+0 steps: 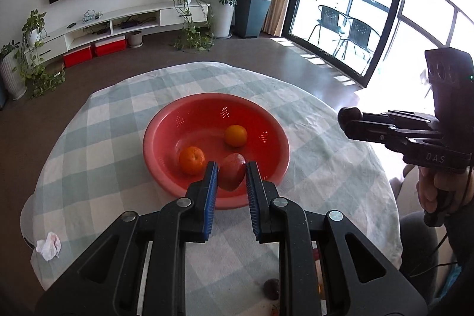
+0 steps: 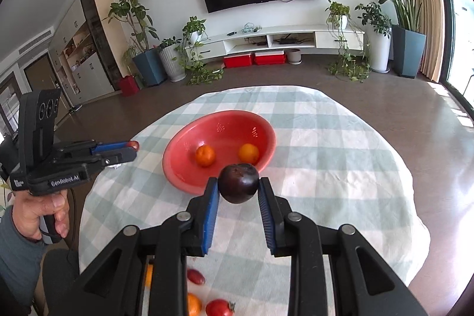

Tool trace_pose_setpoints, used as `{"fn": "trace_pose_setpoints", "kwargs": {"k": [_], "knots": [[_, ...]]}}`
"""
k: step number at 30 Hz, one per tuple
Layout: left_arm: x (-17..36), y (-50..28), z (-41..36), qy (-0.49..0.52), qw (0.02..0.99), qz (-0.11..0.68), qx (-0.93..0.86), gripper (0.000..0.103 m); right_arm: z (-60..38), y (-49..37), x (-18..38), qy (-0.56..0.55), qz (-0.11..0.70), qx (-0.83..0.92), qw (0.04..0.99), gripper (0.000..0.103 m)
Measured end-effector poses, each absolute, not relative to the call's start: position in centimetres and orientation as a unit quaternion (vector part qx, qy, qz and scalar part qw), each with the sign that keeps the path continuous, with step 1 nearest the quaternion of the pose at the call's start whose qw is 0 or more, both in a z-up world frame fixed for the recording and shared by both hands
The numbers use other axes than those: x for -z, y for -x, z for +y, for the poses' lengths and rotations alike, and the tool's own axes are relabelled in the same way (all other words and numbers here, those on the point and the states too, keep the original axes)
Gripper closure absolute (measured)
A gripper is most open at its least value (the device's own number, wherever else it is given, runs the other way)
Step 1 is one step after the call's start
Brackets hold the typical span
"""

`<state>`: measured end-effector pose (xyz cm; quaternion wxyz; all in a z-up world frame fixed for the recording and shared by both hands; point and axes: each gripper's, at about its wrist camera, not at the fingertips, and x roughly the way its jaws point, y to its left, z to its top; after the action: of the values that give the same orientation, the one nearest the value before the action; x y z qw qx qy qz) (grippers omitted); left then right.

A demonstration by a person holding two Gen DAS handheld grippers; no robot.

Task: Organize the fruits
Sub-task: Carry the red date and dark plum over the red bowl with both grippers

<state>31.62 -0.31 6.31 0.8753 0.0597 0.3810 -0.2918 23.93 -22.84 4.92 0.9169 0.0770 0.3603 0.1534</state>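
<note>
Two matte black plastic handheld grippers with ribbed blue pads and round silver screws: left gripper [image 1: 231,176] lettered "GenRobot.AI", right gripper [image 2: 238,191] lettered "DAS". Bare-skinned hand [image 2: 44,212], grey-blue sleeve.

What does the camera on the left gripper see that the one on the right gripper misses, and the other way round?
Only the left wrist view shows the crumpled tissue at the tablecloth's edge and the balcony chairs.

Only the right wrist view shows the tomato and the small red fruit on the near cloth.

Both show the red bowl holding two oranges, the left gripper gripping a red fruit, and the right gripper gripping a dark plum.
</note>
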Motion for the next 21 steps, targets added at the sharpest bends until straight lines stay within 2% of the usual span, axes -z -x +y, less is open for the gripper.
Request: {"fn": "trace_pose_setpoints", "kwargs": {"k": [10, 21], "knots": [[-1.4, -35.3, -5.5, -0.12, 0.855, 0.414, 0.288, 0.085, -18.0, -31.8, -1.3, -0.008, 0.419, -0.177, 0.891, 0.074], [2.5, -36.1, -5.9, -0.136, 0.844, 0.433, 0.286, 0.085, -16.7, -33.8, 2.5, 0.055, 0.459, -0.162, 0.871, 0.074]]}}
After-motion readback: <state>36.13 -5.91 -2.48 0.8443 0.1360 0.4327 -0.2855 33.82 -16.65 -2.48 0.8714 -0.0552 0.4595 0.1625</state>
